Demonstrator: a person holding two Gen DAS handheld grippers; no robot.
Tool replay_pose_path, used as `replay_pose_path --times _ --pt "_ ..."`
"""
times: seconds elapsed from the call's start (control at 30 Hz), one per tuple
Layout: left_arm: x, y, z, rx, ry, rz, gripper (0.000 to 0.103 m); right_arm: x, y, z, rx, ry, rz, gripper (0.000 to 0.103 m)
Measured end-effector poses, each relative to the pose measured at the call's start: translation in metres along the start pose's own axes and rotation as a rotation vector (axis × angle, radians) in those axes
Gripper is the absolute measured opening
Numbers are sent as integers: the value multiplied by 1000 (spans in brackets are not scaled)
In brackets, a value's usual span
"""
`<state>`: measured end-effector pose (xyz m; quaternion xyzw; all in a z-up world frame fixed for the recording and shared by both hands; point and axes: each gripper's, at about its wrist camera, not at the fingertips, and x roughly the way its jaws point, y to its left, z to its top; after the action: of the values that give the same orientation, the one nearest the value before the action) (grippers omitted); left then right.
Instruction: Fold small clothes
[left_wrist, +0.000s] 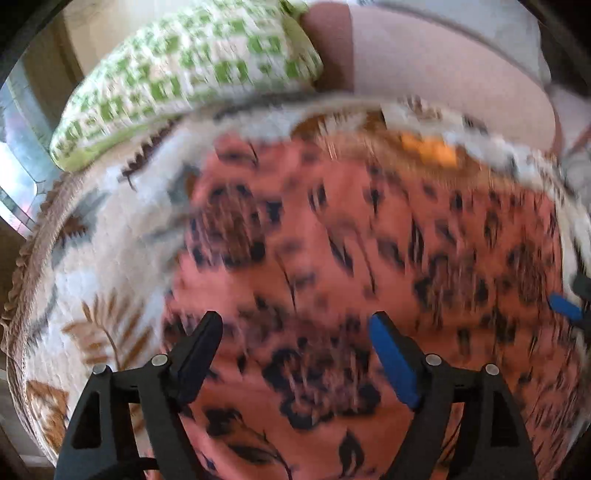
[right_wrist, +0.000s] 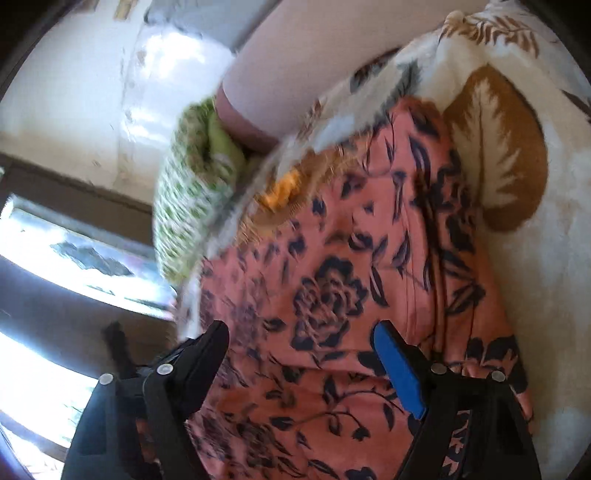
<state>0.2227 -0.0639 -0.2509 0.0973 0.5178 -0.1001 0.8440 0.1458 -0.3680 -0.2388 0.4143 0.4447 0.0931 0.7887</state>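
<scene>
A pink flowered garment (right_wrist: 332, 295) is spread flat on the bed (right_wrist: 535, 295), near its pillow edge. No fold is seen yet. The left hand-held gripper (left_wrist: 295, 332) and right hand-held gripper (right_wrist: 301, 343) are held released above it, grasping nothing.

Bed carries a white bedspread (left_wrist: 99, 258) with brown and grey leaf print, ruffled brown trim along its edge; in the right wrist view one big brown leaf motif (right_wrist: 498, 151) sits on it at upper right. Green-and-white checked pillow (left_wrist: 184, 77) lies at the bed's far end, touching a pinkish headboard (left_wrist: 443, 70), blurred. Small orange patch (left_wrist: 428, 147) near the far edge, too smeared to identify; bright window (right_wrist: 74, 254) off to the left.
</scene>
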Motion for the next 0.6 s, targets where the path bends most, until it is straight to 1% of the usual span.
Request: replay_pose_path --times 0.03,0.07,0.1,0.13,0.17,0.27,0.33,0.47,0.53,0.6 --pt "10 0 -11 -3 60 11 82 6 -3 -1 0 23 -15 84" --pt "15 2 -18 -13 95 15 82 8 -3 -4 -16 14 -14 84" --pt "12 6 -26 -30 84 1 82 6 -1 -7 -40 -10 -17 84" --pt "2 9 -35 -38 47 -16 82 4 2 -9 -54 -8 -25 84" --pt "-5 11 -41 -38 40 -26 82 0 6 -14 -66 -10 -33 84" --pt "-35 20 -64 -50 -2 -63 82 -15 10 -32 -78 -33 -14 84" --pt "-59 26 -84 -33 -50 -83 82 -21 19 -47 -95 -39 1 84" --pt "-90 35 -123 -14 -124 -102 82 -29 33 -79 -149 -28 25 84" --pt "-93 37 -139 -16 -120 -115 82 -28 36 -100 -146 -13 17 84" --pt "-88 36 -157 -29 -82 -145 82 -24 32 -120 -122 21 -17 84"
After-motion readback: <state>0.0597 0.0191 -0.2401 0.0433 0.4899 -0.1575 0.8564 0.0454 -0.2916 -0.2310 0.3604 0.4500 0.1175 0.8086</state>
